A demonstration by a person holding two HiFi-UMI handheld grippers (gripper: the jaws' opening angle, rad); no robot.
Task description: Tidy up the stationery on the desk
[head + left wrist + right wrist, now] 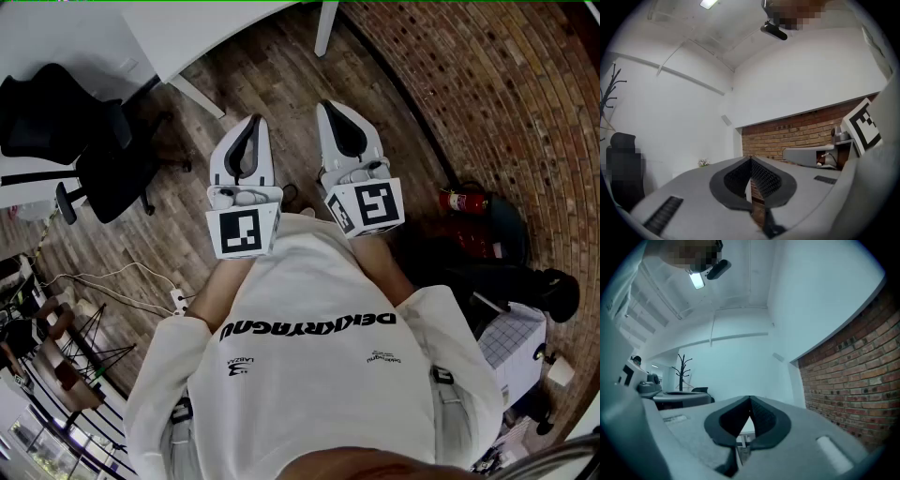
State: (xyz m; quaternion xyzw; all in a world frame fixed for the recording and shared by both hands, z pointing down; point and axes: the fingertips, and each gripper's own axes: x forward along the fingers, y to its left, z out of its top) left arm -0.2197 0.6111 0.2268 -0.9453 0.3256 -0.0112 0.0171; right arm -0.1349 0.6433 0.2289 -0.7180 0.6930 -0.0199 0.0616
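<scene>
No stationery shows in any view. In the head view both grippers are held side by side in front of the person's white sweatshirt [309, 347], above a wooden floor. My left gripper [247, 125] has its jaws closed together with nothing between them; its own view shows the tips meeting [750, 160] against a white wall and a brick wall [787, 138]. My right gripper [332, 107] is shut too and holds nothing; its tips [750, 400] point at a white room with a coat stand [684, 369]. A white desk [211, 33] lies just beyond the grippers.
A black office chair [98, 155] stands at the left beside another white surface. A red fire extinguisher [461, 200] and dark bags sit by the brick wall [487, 84] at the right. Cables and a power strip [176, 300] lie on the floor at the left.
</scene>
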